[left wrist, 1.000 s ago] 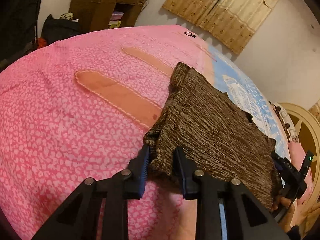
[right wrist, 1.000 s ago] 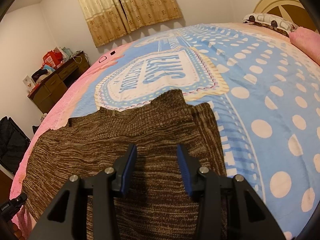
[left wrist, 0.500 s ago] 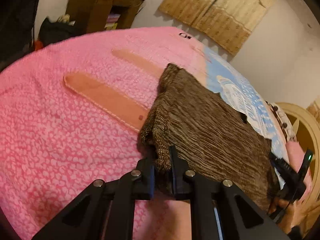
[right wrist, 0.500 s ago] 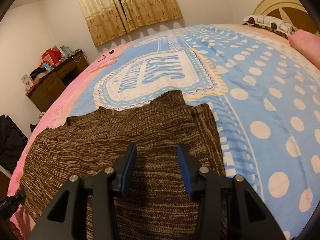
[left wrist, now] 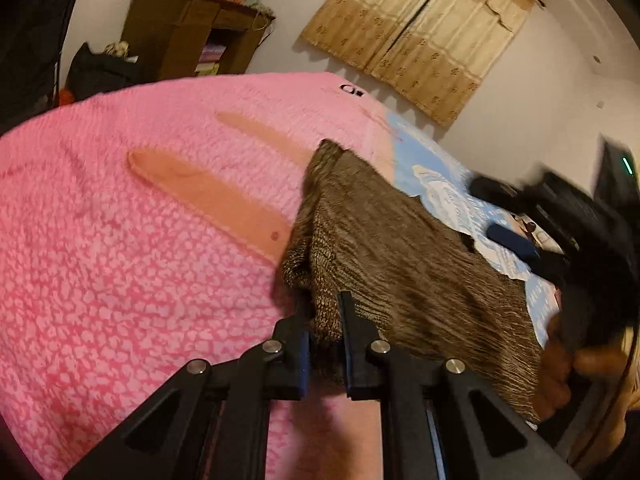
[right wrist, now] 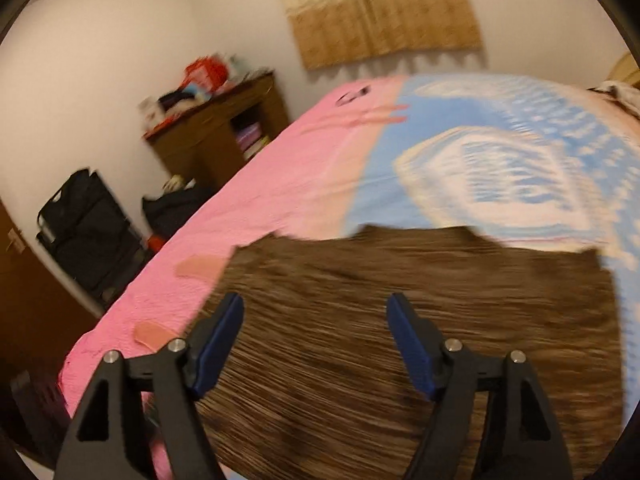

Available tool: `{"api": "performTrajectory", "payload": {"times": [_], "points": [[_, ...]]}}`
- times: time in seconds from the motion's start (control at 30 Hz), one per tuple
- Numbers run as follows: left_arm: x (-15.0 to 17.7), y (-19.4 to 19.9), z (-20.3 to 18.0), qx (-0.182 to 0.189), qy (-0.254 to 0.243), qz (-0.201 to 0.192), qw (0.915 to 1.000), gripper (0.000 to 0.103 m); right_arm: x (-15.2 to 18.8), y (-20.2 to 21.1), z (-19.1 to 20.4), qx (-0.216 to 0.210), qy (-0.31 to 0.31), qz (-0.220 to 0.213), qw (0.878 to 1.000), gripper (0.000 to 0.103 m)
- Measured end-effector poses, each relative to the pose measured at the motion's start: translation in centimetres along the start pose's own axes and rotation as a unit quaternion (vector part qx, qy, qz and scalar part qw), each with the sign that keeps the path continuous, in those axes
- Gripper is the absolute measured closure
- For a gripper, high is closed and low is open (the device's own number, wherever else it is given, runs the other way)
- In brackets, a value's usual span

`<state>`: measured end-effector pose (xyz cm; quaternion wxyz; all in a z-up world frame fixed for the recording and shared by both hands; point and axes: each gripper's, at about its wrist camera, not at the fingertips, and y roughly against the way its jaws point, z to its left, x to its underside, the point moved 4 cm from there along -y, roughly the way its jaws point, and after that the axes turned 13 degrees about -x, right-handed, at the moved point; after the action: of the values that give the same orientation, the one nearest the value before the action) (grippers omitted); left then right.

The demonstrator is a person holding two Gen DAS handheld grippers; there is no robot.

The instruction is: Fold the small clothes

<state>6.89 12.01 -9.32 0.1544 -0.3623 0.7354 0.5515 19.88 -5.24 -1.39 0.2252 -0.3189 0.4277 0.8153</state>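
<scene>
A brown knit garment [left wrist: 412,272] lies on the pink and blue bedspread [left wrist: 120,260]. My left gripper [left wrist: 325,312] is shut on the garment's near left corner and holds that edge bunched and slightly raised. My right gripper [right wrist: 316,320] is open, its blue-padded fingers [right wrist: 218,340] spread wide just above the garment [right wrist: 400,320], holding nothing. The right gripper also shows blurred in the left wrist view [left wrist: 520,240], over the garment's far right side, with the person's hand behind it.
A brown wooden cabinet [left wrist: 192,36] with clutter on top stands beyond the bed, dark bags [right wrist: 88,232] on the floor beside it. Beige curtains [left wrist: 420,36] hang on the far wall. The bedspread's pink part lies left, its blue part [right wrist: 500,168] right.
My left gripper closed on the garment's corner and lifted it slightly. My right gripper swung left across the garment and opened wider; its view is motion-blurred.
</scene>
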Motion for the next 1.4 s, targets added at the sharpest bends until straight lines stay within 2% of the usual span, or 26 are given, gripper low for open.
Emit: {"api": "performTrajectory", "payload": {"times": [0.1,0.17,0.3,0.47,0.57,0.67,0.73,0.77,0.83,0.9,1.0,1.23,1.4], "points": [[0.2,-0.4,0.7,0.006,0.018,0.008,0.9998,0.091,-0.4,-5.4,2.1,0.001,0.006,0.053,0.999,0.026],[0.3,-0.2,0.6,0.002,0.01,0.004,0.9999,0.091,-0.5,-8.6,2.8,-0.013,-0.002,0.085,0.996,0.026],[0.5,-0.3,0.5,0.005,0.016,-0.002,0.9999,0.091,0.0,-14.1,4.4,0.01,0.019,0.131,0.991,0.024],[0.7,-0.3,0.8,0.012,0.025,0.0,0.9996,0.091,0.8,-16.5,5.2,0.057,0.077,0.159,0.983,0.024],[0.5,-0.4,0.6,0.003,0.015,-0.002,0.9999,0.091,1.5,-16.8,5.7,0.081,0.124,0.178,0.973,0.03],[0.3,-0.5,0.5,0.006,0.016,0.001,0.9999,0.091,1.5,-16.2,5.5,0.096,0.131,0.178,0.971,0.047],[0.0,-0.7,0.1,0.009,0.014,0.004,0.9999,0.091,1.3,-15.7,5.0,0.109,0.12,0.175,0.971,0.07],[-0.1,-0.7,0.0,0.011,0.01,0.005,0.9999,0.091,1.1,-15.3,4.8,0.107,0.111,0.172,0.973,0.074],[-0.4,-0.4,-0.5,0.015,0.0,0.004,0.9999,0.091,0.6,-14.0,3.8,0.078,0.071,0.156,0.982,0.081],[-0.6,0.0,-1.1,0.018,-0.009,-0.002,0.9998,0.091,0.4,-12.7,3.0,0.04,0.033,0.135,0.989,0.082],[-0.7,0.7,-2.6,0.025,-0.037,-0.016,0.9989,0.091,0.4,-11.0,2.0,-0.009,-0.013,0.114,0.993,0.083],[-1.2,2.1,-5.8,0.037,-0.086,-0.041,0.9948,0.091,-1.1,-8.0,0.1,-0.085,-0.091,0.085,0.989,0.083],[-0.9,2.9,-8.0,0.052,-0.125,-0.054,0.9894,0.091,-1.5,-4.8,-1.3,-0.099,-0.104,0.06,0.988,0.083]]}}
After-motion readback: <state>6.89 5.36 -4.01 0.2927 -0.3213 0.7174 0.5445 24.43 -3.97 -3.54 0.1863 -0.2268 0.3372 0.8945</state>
